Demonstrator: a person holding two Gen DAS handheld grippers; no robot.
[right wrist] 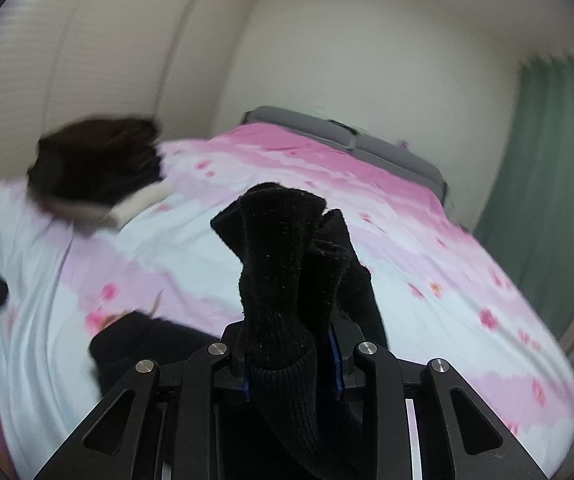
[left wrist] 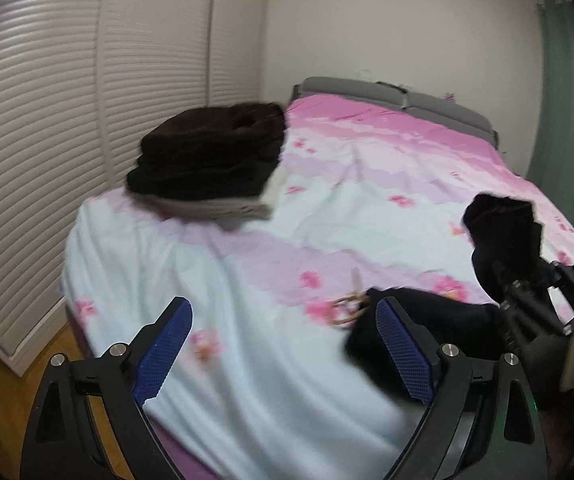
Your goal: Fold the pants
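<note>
The black pants (left wrist: 439,320) lie bunched on the near right part of the bed, partly behind the right finger of my left gripper (left wrist: 283,344). That gripper is open above the bed cover, with nothing between its blue pads (left wrist: 167,344). A bundle of the pants' black knit fabric (right wrist: 287,256) stands up out of my right gripper (right wrist: 291,360), which is shut on it and holds it above the bed. In the left wrist view the right gripper (left wrist: 527,292) shows at the right edge with the lifted cloth (left wrist: 503,220). The pants' lower part (right wrist: 139,340) rests on the cover.
A stack of folded dark clothes (left wrist: 207,156) sits at the bed's far left corner. The bed cover (left wrist: 367,208) is pink and pale blue with flowers. Slatted wardrobe doors (left wrist: 47,140) stand left, a green curtain (right wrist: 547,180) right. A tag on a string loop (left wrist: 347,308) lies by the pants.
</note>
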